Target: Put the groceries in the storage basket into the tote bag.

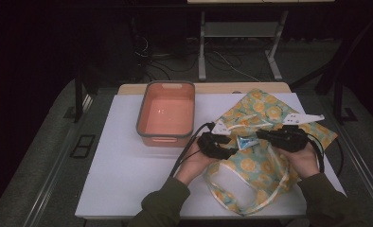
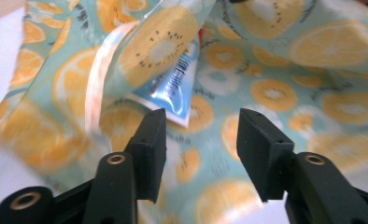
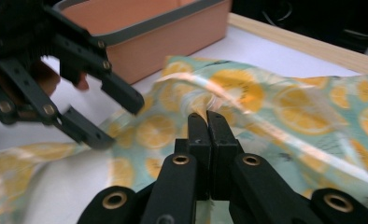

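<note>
A teal cloth bag printed with orange slices lies on the right half of the white table top. My right gripper is shut on the raised edge of the bag, its jaws pinched together on the fabric. My left gripper faces it from the left, open with nothing between its fingers. In the left gripper view its jaws point at a blue-and-white tube that sticks out from under a fold of the bag. The same tube lies between the two grippers.
A salmon bin with a grey rim stands left of the bag, and it looks bare inside. The bag's long strap loops toward the table's near edge. The white table top stretches left of my hands. Cables lie on the floor behind the table.
</note>
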